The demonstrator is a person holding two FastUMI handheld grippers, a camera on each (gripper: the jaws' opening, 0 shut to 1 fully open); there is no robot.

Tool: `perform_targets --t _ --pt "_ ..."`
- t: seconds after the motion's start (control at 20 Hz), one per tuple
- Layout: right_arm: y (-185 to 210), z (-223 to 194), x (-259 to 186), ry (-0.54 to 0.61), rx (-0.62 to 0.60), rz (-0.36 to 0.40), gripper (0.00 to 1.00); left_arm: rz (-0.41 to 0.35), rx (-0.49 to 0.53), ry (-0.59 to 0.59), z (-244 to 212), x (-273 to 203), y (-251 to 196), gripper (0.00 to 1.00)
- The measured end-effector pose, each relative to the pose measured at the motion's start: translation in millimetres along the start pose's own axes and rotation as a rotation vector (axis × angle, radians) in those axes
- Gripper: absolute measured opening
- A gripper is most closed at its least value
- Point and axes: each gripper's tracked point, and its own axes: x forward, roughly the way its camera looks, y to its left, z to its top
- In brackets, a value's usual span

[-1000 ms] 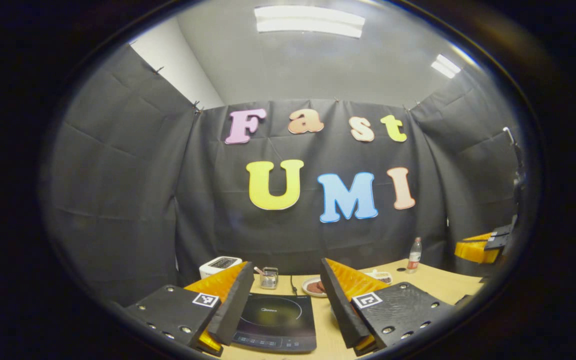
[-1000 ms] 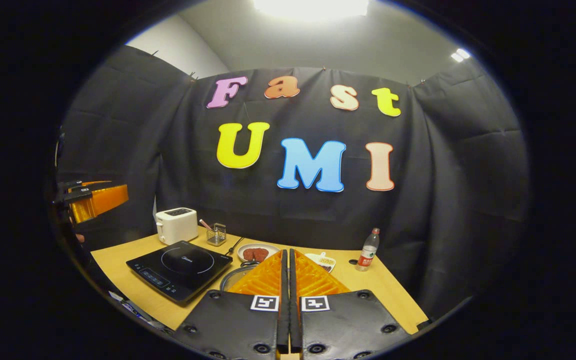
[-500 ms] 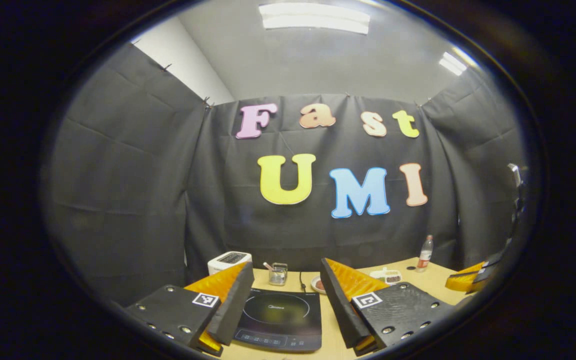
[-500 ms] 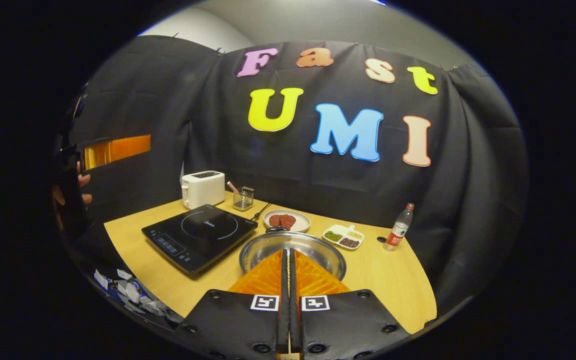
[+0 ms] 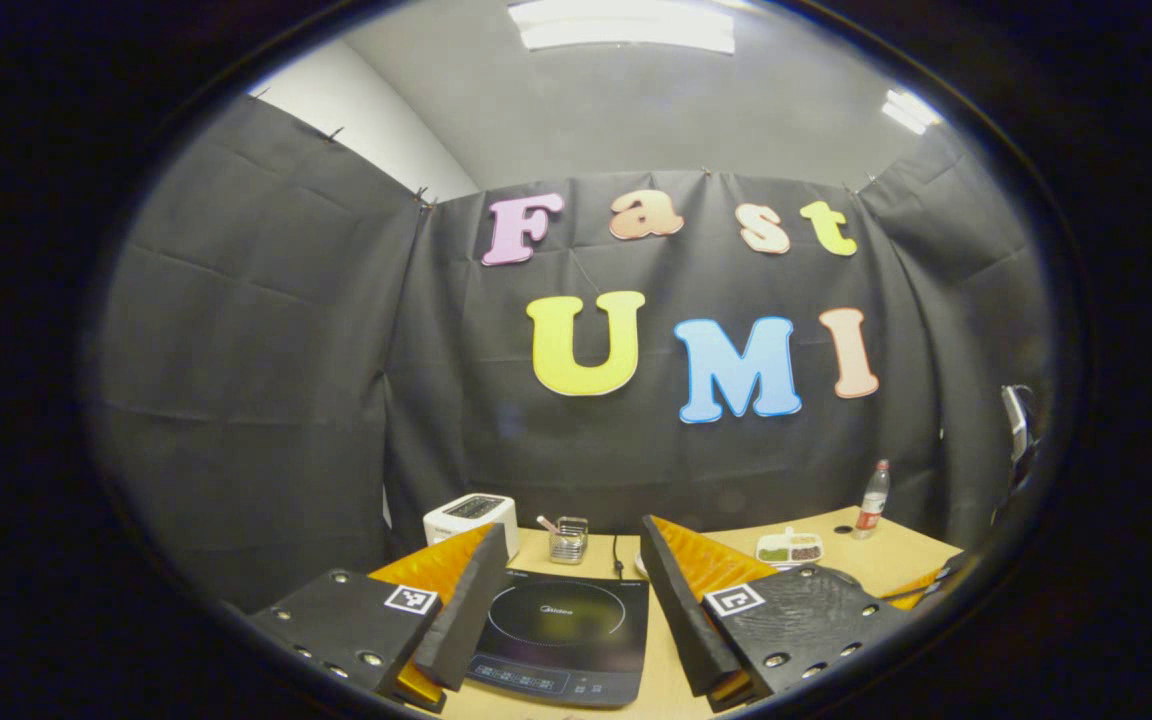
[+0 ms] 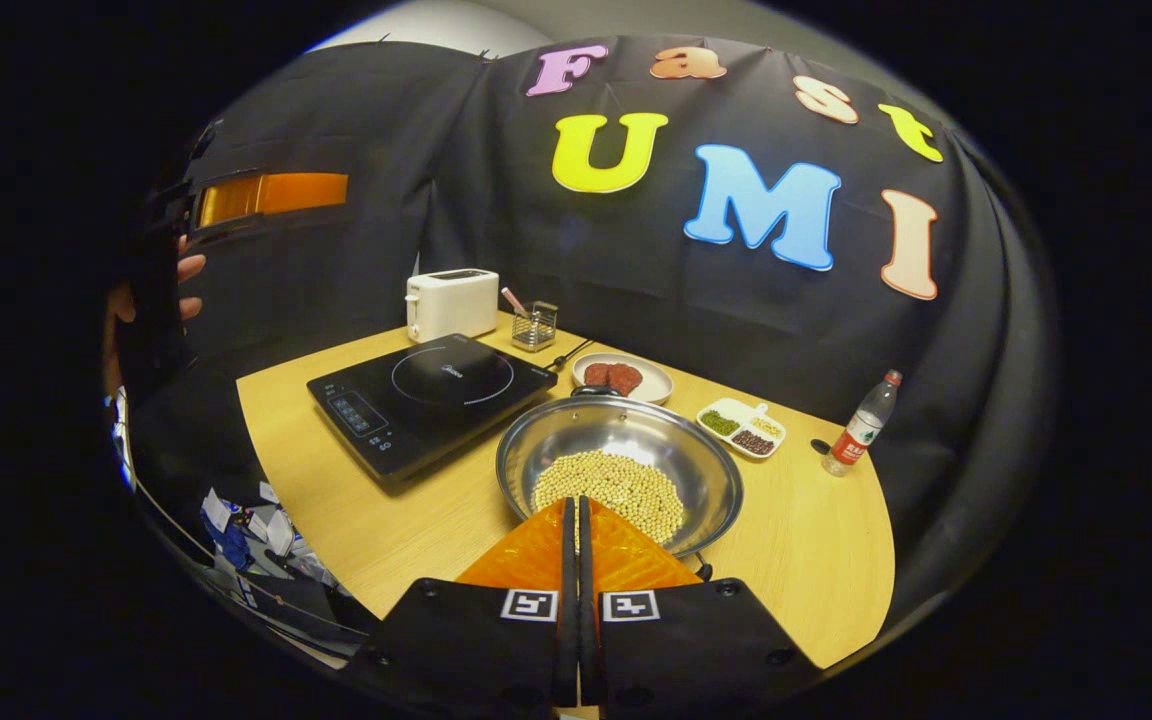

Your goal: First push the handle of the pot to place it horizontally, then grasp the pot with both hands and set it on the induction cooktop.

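A steel pot [image 6: 636, 440] holding pale beans stands on the wooden table [image 6: 816, 560], to the right of the black induction cooktop [image 6: 431, 395]. One small pot handle [image 6: 591, 392] shows at the far rim and another [image 6: 701, 572] at the near rim. My right gripper [image 6: 573, 503] is shut with nothing in it, its tips hanging over the pot's near rim. My left gripper [image 5: 569, 527] is open, and the cooktop [image 5: 556, 635] lies below between its fingers. From the right gripper view, the left gripper [image 6: 331, 190] hangs high at the left in a hand [image 6: 186, 270].
Behind the cooktop stand a white toaster [image 6: 451, 303] and a wire utensil holder [image 6: 536, 325]. A plate of meat [image 6: 623, 377], a divided dish [image 6: 741, 425] and a bottle [image 6: 864, 425] sit behind and right of the pot. The table's front edge runs below the cooktop.
The right gripper has tipped downward, bringing the pot and its beans fully into its view. The left gripper has shifted slightly, and both keep their state.
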Motion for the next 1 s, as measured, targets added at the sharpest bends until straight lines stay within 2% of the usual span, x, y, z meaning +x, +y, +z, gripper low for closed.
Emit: perform_targets --t 0.15,0.5,0.7,0.75,0.8,1.0 --pt "3 -14 10 0.040 0.002 0.049 0.00 0.020 0.010 0.009 -4 5 -5 0.79" --pt "8 -49 31 0.138 -0.023 0.135 0.02 0.056 0.026 0.034 -13 17 -10 0.78" --pt "10 -68 39 0.191 -0.035 0.160 0.02 0.072 0.033 0.046 -16 22 -13 0.79" --pt "10 -73 41 0.201 -0.034 0.163 0.02 0.076 0.036 0.046 -16 22 -13 0.82" --pt "8 -75 41 0.211 -0.031 0.165 0.02 0.079 0.038 0.048 -17 21 -14 0.79" --pt "1 -83 51 0.233 -0.010 0.157 0.02 0.085 0.048 0.050 -17 19 -19 0.79"
